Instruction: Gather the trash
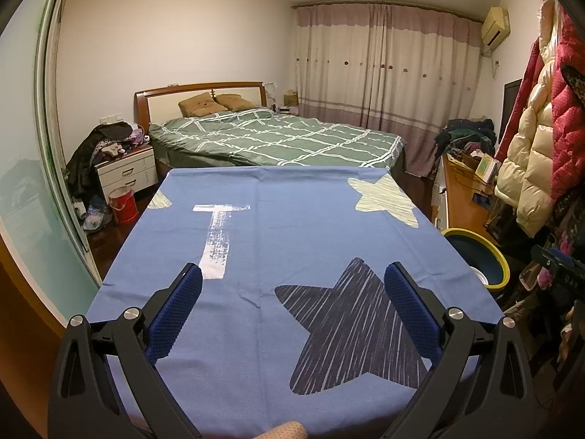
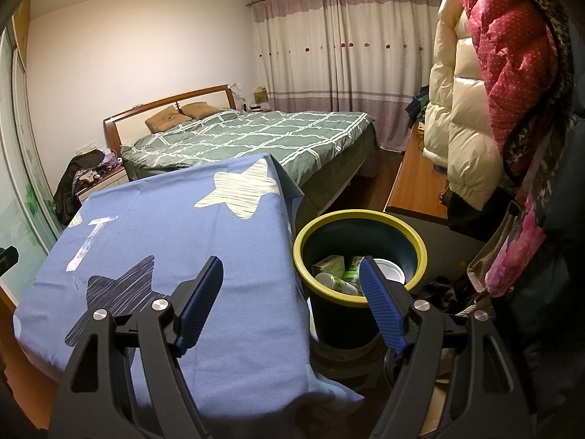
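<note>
A dark bin with a yellow rim [image 2: 415, 236] stands on the floor right of the table; it also shows in the left wrist view [image 1: 501, 259]. Inside it lie several pieces of trash [image 2: 338, 274]: small boxes, green-and-white bottles and a white lid. My right gripper [image 2: 290, 269] is open and empty, over the table's right edge beside the bin. My left gripper [image 1: 292, 274] is open and empty, above the blue star-patterned tablecloth [image 1: 292, 226]. I see no trash on the cloth.
A bed with a green checked cover [image 1: 278, 139] stands beyond the table. A white nightstand [image 1: 126, 172] and a red bucket [image 1: 122, 205] are at the far left. A wooden desk [image 2: 413, 186] and hanging coats [image 2: 475, 109] crowd the right side.
</note>
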Available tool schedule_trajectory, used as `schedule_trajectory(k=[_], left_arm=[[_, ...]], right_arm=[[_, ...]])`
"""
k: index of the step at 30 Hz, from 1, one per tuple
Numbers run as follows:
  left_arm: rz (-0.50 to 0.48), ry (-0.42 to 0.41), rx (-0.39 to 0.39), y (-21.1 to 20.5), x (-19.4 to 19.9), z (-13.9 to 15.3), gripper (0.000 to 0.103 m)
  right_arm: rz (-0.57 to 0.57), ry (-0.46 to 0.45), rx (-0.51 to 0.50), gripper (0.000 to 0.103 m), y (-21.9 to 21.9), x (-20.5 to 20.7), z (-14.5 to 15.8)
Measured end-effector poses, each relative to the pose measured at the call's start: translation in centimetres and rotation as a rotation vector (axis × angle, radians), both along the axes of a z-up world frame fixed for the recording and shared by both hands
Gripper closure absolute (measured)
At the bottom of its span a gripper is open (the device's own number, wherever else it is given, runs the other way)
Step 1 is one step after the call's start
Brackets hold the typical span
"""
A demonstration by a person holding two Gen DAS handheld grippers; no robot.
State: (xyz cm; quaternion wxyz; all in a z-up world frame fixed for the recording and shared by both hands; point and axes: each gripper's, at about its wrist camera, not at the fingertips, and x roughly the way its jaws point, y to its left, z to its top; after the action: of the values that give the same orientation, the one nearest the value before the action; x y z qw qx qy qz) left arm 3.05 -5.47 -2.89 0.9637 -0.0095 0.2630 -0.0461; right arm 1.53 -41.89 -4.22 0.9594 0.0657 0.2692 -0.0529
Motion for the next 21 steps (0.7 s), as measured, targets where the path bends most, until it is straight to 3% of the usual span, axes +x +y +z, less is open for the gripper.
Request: schedule_trajectory(k=[16,21], left_arm=[[0.041,0.034,0.013,0.29,0.83,-0.16,0.005],[0.006,0.009,-0.009,0.28,0.66,-0.2,0.005]], right_arm=[[0.006,0.005,0.001,0.03,0.58,-0.1,-0.41],[0.006,0.008,0.002,0.03,0.71,-0.13,-0.49]])
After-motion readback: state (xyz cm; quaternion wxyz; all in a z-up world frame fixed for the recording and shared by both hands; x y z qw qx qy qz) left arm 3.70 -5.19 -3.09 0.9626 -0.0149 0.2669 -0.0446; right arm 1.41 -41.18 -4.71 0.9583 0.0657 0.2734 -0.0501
